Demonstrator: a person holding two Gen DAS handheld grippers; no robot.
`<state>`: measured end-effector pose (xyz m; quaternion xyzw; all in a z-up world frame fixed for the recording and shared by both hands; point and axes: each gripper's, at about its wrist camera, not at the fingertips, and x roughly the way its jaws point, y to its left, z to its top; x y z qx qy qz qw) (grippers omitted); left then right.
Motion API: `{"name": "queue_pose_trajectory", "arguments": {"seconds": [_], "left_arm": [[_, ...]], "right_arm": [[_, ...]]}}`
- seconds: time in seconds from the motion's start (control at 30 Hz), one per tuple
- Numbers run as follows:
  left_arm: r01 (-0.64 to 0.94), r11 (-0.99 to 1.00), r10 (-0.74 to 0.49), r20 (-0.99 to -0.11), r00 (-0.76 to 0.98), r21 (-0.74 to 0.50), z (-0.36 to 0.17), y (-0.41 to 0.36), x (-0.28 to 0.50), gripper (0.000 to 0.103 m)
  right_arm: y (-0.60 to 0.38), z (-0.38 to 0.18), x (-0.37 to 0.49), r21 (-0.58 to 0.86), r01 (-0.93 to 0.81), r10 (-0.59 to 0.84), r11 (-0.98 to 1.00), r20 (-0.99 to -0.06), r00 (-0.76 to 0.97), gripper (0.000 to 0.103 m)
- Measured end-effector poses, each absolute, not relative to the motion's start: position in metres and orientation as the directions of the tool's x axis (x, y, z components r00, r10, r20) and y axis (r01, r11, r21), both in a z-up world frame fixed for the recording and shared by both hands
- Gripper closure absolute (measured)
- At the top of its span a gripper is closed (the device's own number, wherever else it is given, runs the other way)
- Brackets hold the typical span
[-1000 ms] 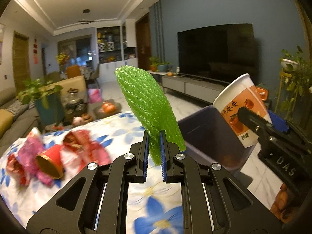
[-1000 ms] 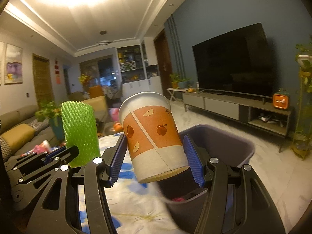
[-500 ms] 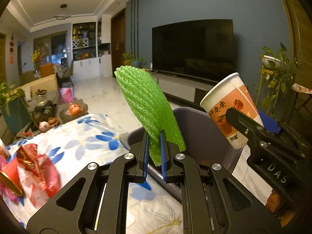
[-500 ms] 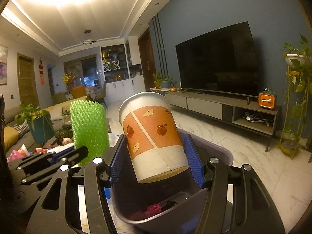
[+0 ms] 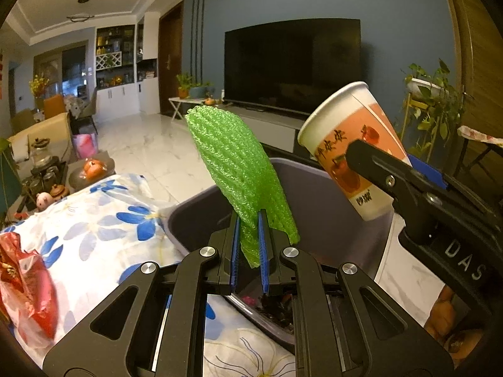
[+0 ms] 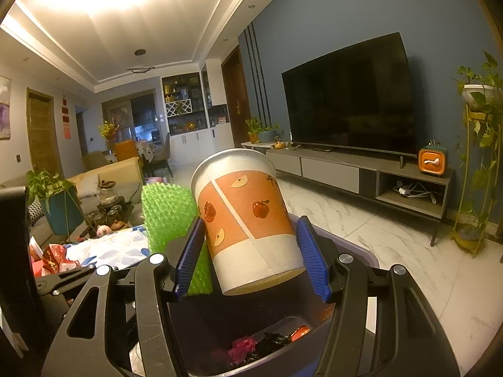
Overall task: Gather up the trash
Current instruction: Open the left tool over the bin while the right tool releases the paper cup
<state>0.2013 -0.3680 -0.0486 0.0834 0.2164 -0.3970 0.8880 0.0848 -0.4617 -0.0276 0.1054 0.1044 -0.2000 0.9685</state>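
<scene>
Both pieces of trash hang directly above the open grey bin [image 6: 361, 253], so release is all we judge remains. Our left tongs [image 5: 248, 248] pinch the lower end of a green foam net sleeve [image 5: 232, 169] (soft, ribbed, standing upright). Our right tongs [image 6: 251, 251] clasp a tilted paper cup [image 6: 245, 220], smooth and tapered, beside it.

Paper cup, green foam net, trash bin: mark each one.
paper cup [image 6: 245, 220]: right wrist view, orange printed side.
green foam net [image 5: 239, 169]: left wrist view, ribbed middle.
trash bin [image 5: 317, 207]: left wrist view, inner far wall.
</scene>
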Motion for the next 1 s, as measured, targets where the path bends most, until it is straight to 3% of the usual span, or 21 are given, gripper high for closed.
{"name": "queue_pose_trajectory", "arguments": {"seconds": [0.5, 0.53, 0.6, 0.67, 0.77, 1.0], "left_arm": [[0.767, 0.641, -0.692, -0.465, 0.553, -0.042, -0.054, -0.373, 0.204, 0.089], [0.770, 0.637, -0.693, -0.470, 0.547, -0.044, -0.054, -0.372, 0.204, 0.084], [0.768, 0.639, -0.686, -0.484, 0.544, -0.042, -0.056, -0.372, 0.205, 0.064], [0.751, 0.658, -0.677, -0.476, 0.562, -0.049, -0.056, -0.366, 0.205, 0.036], [0.717, 0.694, -0.657, -0.463, 0.595, -0.064, -0.053, -0.354, 0.207, 0.025], [0.575, 0.815, -0.548, -0.421, 0.722, -0.074, -0.044, -0.308, 0.203, 0.020]], "right_arm": [[-0.466, -0.029, 0.097, 0.187, 0.388, -0.341, 0.902, -0.241, 0.909, 0.042], [-0.467, -0.029, 0.098, 0.194, 0.384, -0.336, 0.903, -0.240, 0.911, 0.042], [-0.470, -0.030, 0.098, 0.213, 0.374, -0.325, 0.903, -0.232, 0.917, 0.041], [-0.473, -0.030, 0.098, 0.226, 0.367, -0.317, 0.902, -0.230, 0.920, 0.025], [-0.476, -0.030, 0.096, 0.236, 0.368, -0.320, 0.899, -0.221, 0.922, 0.025], [-0.470, -0.030, 0.083, 0.219, 0.393, -0.349, 0.893, -0.214, 0.912, 0.022]]}}
